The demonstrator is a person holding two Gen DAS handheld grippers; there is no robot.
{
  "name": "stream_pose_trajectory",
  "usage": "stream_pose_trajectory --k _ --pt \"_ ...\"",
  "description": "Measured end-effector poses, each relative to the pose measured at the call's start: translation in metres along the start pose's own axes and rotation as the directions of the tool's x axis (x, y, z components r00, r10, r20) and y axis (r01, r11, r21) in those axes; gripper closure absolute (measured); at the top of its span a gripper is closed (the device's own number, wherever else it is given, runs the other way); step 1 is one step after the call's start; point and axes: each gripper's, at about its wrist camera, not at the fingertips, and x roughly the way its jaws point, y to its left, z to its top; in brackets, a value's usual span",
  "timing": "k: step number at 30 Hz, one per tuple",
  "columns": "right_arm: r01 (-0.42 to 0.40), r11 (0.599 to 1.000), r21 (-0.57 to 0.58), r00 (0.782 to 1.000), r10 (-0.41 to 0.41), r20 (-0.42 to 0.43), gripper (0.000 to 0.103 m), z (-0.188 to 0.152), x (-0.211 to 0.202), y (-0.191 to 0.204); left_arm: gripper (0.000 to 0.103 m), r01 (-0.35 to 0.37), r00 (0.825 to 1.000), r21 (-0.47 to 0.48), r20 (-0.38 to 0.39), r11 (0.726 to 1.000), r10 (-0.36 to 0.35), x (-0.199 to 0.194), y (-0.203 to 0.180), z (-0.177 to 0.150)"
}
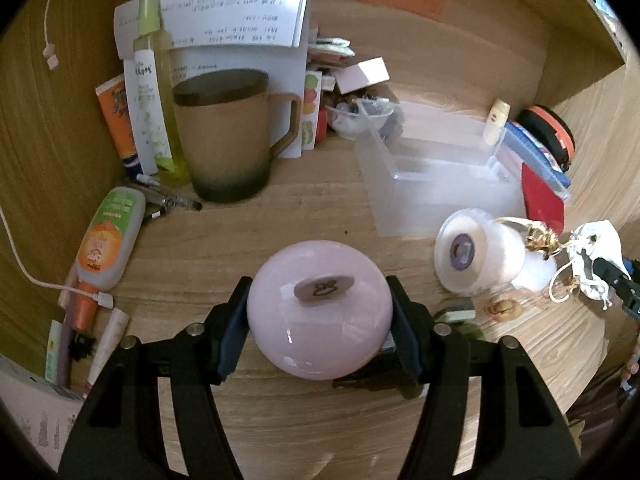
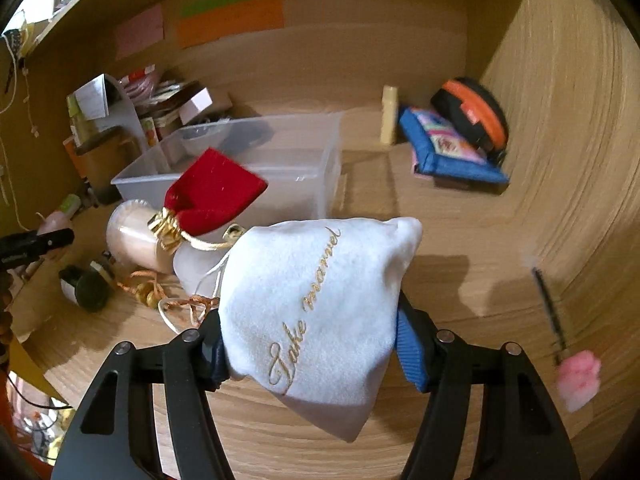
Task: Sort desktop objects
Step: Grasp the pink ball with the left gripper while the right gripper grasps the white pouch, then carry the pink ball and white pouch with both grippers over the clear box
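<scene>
My left gripper (image 1: pixel 319 320) is shut on a round pink jar (image 1: pixel 320 308) and holds it above the wooden desk (image 1: pixel 304 216). My right gripper (image 2: pixel 310 340) is shut on a white velvet pouch (image 2: pixel 316 300) with gold script, held above the desk. The pouch and the right gripper also show at the right edge of the left wrist view (image 1: pixel 596 256). A clear plastic bin (image 1: pixel 436 176) stands behind, also seen in the right wrist view (image 2: pixel 256 160). A red velvet pouch (image 2: pixel 212 196) lies against a white jar (image 2: pixel 132 236) in front of the bin.
A brown mug (image 1: pixel 232 136), tubes and a spray bottle (image 1: pixel 156 92) stand at the back left. An orange-capped bottle (image 1: pixel 106 240) and pens lie at left. A blue case (image 2: pixel 448 148) and an orange-black round case (image 2: pixel 472 116) sit at the back right. A pink-tipped brush (image 2: pixel 560 332) lies at right.
</scene>
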Motion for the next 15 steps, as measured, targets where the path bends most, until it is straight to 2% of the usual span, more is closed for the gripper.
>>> stream_pose_trajectory --k 15 --pt "0.089 0.996 -0.011 0.985 -0.087 0.146 0.041 0.031 -0.041 -0.020 0.040 0.040 0.996 0.012 0.074 0.999 -0.041 -0.019 -0.012 0.024"
